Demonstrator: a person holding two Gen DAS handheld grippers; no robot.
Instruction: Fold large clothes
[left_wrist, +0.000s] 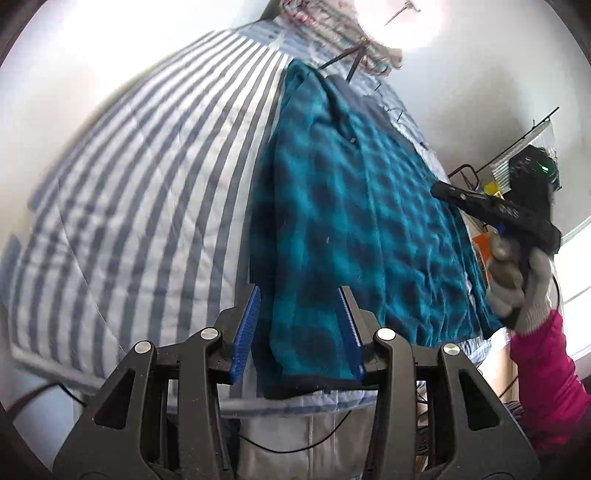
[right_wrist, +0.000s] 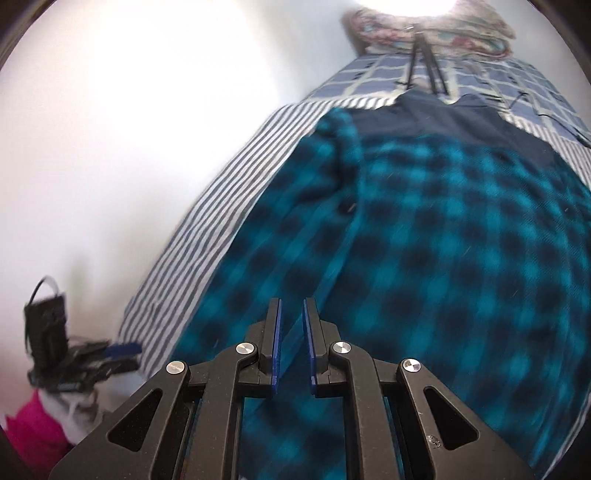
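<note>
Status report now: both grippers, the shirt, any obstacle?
Left gripper open, empty. Right gripper nearly shut, empty. Plaid shirt flat on striped bed. No obstacle seen.

garment (left_wrist: 354, 206) lies flat on bedspread (left_wrist: 140, 192), lengthwise away from camera | pillow (left_wrist: 332, 33) at far end of bed, beyond garment | tripod legs (left_wrist: 351, 59) between pillow and garment | left gripper (left_wrist: 299, 299) over garment's near hem | right gripper (right_wrist: 291, 306) over garment's near part
</note>
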